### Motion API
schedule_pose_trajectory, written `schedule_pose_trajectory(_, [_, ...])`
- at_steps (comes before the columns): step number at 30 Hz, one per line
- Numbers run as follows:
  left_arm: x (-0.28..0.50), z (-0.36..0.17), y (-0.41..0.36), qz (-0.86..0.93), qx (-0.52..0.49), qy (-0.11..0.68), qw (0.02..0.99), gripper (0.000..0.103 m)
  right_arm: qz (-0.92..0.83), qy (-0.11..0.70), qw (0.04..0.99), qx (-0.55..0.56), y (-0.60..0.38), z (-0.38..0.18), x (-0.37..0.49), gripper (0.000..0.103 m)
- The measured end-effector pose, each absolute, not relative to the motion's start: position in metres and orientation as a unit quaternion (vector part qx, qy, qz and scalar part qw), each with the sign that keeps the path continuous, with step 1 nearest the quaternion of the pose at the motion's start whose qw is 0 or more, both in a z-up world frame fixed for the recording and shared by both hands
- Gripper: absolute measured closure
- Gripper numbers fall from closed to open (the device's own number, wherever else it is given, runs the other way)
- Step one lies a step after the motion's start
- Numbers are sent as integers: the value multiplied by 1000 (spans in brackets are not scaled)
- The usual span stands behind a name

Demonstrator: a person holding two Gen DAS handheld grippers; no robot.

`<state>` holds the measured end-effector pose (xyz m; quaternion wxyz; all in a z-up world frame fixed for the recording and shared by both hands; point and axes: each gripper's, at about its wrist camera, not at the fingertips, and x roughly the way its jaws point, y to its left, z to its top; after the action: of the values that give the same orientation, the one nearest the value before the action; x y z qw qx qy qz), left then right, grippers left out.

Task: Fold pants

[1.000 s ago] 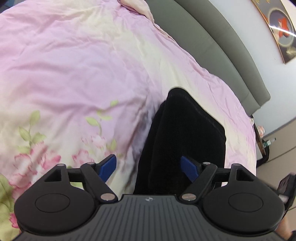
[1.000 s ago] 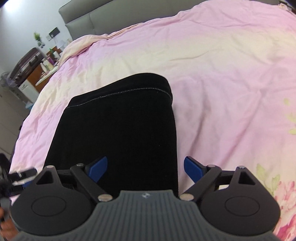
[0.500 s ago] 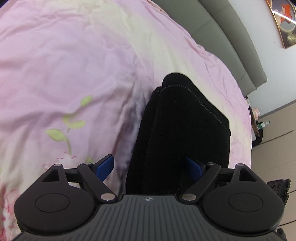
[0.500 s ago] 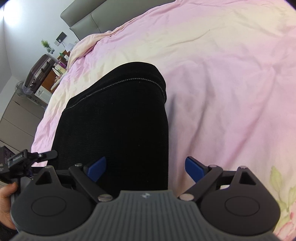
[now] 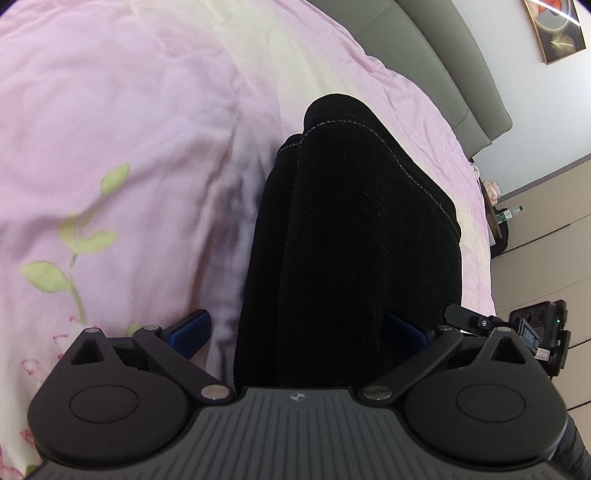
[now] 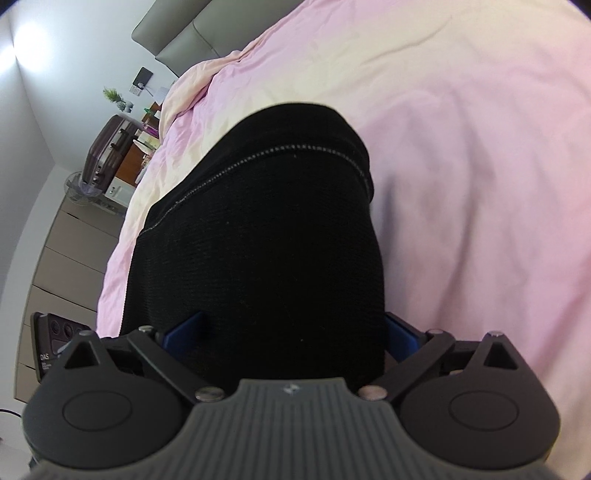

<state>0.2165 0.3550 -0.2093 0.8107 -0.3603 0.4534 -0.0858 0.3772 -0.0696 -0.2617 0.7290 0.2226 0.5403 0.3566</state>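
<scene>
The black pants (image 5: pixel 354 236) lie folded in a long strip on the pink floral bedspread (image 5: pixel 122 147), with a stitched hem at the far end. My left gripper (image 5: pixel 295 330) is open, its blue pads on either side of the near end of the strip. In the right wrist view the pants (image 6: pixel 266 236) fill the middle. My right gripper (image 6: pixel 291 330) is open too and straddles the near end of the fabric. Whether the pads touch the cloth cannot be told.
A grey padded headboard (image 5: pixel 443 48) runs along the far side of the bed. A framed picture (image 5: pixel 554 26) hangs on the wall. A purple suitcase (image 6: pixel 107 155) and a cluttered nightstand (image 6: pixel 144 122) stand beside the bed. The other gripper's handle (image 5: pixel 535 332) shows at the right.
Both grippers have moved forward over the near end of the pants, which now fill more of each view. The jaws have stayed open.
</scene>
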Motion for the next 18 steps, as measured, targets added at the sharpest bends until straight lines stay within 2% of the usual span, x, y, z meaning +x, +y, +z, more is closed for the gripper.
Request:
schedule_pose_trajectory(6, [217, -212, 353, -89, -362, 449, 812, 0, 369, 549, 694, 285, -62, -290, 384, 5])
schedule_pose_trajectory(11, [216, -213, 349, -93, -364, 453, 809, 0, 379, 546, 686, 295, -52, -296, 385, 6])
schedule_pose_trajectory(12, [216, -212, 347, -93, -360, 454, 810, 0, 384, 544, 688, 290, -51, -295, 384, 9])
schedule_pose_trajectory(14, [214, -210, 342, -99, -360, 448, 812, 0, 389, 539, 688, 291, -52, -293, 382, 21])
schedule_pose_trajectory(17, [211, -204, 337, -107, -349, 439, 821, 13, 391, 536, 677, 320, -62, -292, 379, 38])
schedule_pose_trajectory(18, [210, -202, 336, -109, -343, 438, 824, 15, 391, 535, 675, 325, -64, -291, 377, 40])
